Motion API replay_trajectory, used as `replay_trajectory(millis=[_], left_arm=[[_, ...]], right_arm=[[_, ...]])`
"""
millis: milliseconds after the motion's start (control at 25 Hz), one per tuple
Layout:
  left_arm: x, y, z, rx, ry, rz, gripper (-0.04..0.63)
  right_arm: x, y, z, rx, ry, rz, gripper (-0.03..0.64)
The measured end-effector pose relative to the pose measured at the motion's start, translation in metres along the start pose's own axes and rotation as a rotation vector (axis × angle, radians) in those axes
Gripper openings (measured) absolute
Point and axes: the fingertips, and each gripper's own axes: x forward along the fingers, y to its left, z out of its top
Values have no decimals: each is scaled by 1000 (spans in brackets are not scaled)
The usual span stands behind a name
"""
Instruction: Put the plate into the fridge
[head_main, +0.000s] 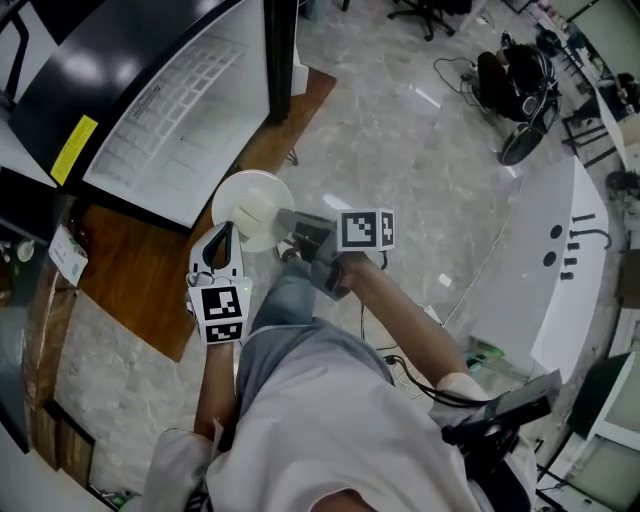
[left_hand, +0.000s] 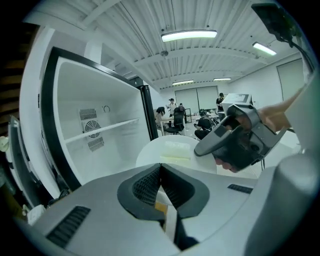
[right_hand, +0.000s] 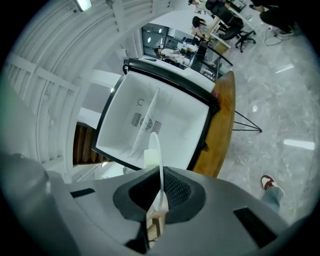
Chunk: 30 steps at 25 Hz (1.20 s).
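**Plate position.** The plate (head_main: 252, 203) is held in the air, resting on no surface. It is just in front of the open fridge (head_main: 185, 125) and not yet inside it.

**Gripper state.** The left gripper (head_main: 229, 233) is closed on the rim nearest the person. The right gripper (head_main: 284, 224) is closed on the rim at the plate's right, pinching the thin edge (seen edge-on in the right gripper view).

**Reason for the two-point hold.** A pale block (left_hand: 176, 149) lies on the plate. Two separate grips on the rim probably serve to keep the plate level, so the block does not slide.

**Access.** The fridge cavity faces the person, and its white interior and shelf (left_hand: 102, 128) are unobstructed.

**Next move (a judgement).** Advance both grippers together, keeping the plate flat and lined up with a free level of the cavity.
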Motion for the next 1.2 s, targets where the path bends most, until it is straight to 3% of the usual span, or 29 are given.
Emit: replay_trajectory(millis=[160,320,600,840,1200], left_arm=[[24,27,44,-12,-36,74,20],[50,60,80,-25,-47,196,20],[64,104,125,-75,-98,307,20],[116,121,157,-80,-96,406,20],[148,99,130,-87,-42,433,20]], right_arm=[[22,24,58,-70,49,59,23],[51,41,113,-140,106,122,23],[115,92,160,-198,225,317,23],[151,74,229,-99,292,332,23],[183,51,222,70,338,274,25]])
